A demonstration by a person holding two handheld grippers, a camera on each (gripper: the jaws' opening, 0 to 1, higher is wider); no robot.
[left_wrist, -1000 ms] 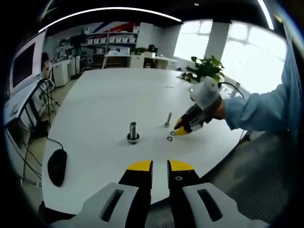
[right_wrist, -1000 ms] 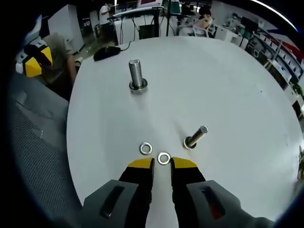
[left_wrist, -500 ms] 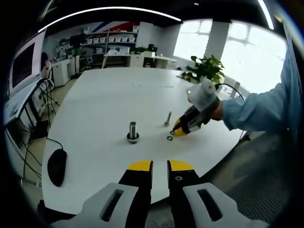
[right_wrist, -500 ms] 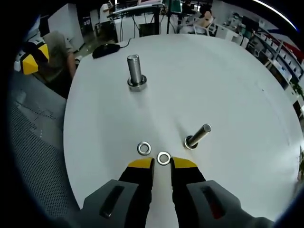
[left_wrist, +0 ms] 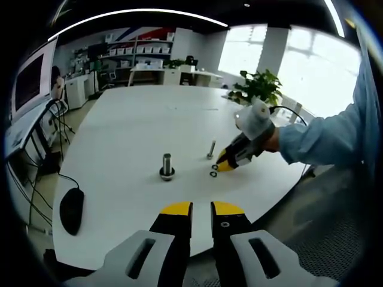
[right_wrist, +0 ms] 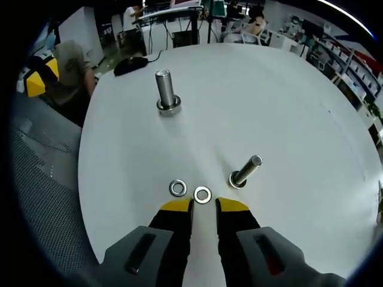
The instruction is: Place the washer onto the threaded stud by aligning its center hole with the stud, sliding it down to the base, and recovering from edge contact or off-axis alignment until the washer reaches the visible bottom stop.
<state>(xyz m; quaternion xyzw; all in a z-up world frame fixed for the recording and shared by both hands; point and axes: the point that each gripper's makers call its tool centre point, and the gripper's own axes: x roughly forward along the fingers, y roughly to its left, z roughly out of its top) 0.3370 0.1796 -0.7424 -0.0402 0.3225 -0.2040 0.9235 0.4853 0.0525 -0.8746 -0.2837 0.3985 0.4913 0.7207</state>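
two washers (right_wrist: 202,194) — right gripper (right_wrist: 203,206) backed slightly away

Shiny metal washers (right_wrist: 202,194) and stud (right_wrist: 245,170); smooth matt white table (right_wrist: 287,107).

A black computer mouse (left_wrist: 72,209) lies on the white table (left_wrist: 137,119) near its edge at about eight o'clock in the left gripper view, its cable trailing off toward nine. A leafy potted plant (left_wrist: 258,85) stands past the table's far side at two o'clock, in front of bright windows. Shelving with white boxes (left_wrist: 137,51) lines the back wall at eleven o'clock. In the right gripper view the mouse (right_wrist: 130,64) sits at eleven o'clock
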